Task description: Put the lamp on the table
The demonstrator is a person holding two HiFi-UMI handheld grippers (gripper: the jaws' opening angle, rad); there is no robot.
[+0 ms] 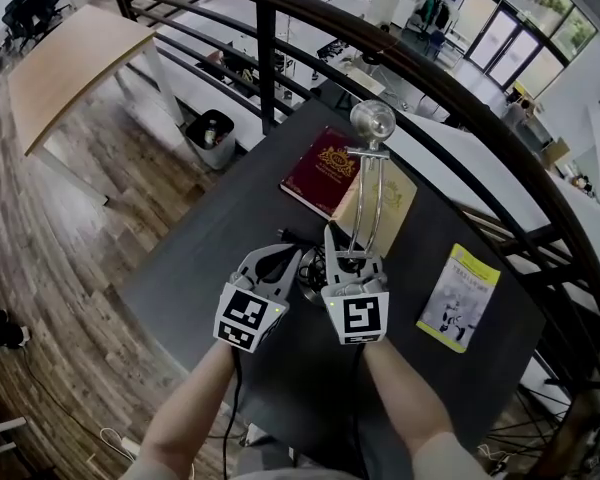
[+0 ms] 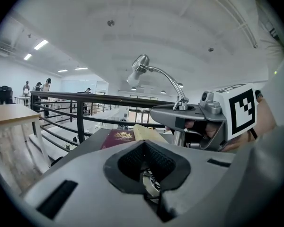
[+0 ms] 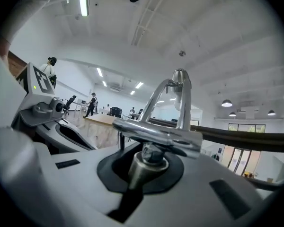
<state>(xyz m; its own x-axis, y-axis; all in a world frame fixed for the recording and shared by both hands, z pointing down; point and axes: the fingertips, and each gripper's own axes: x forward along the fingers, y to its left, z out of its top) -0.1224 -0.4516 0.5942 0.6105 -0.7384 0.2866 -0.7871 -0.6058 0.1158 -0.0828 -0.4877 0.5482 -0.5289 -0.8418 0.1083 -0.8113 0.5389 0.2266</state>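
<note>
A chrome lamp stands upright over the dark table, its round head toward the railing. My right gripper is shut on the lamp's stem low down. In the right gripper view the stem sits in the hollow between the shut jaws. My left gripper lies just left of it, shut at the lamp's chrome base. The base shows in the hollow of the left gripper. In the left gripper view the lamp arches above the right gripper.
A dark red book and a tan book lie beyond the lamp. A yellow-green booklet lies at the right. A black railing curves behind the table. A wooden table and a bin stand at the left.
</note>
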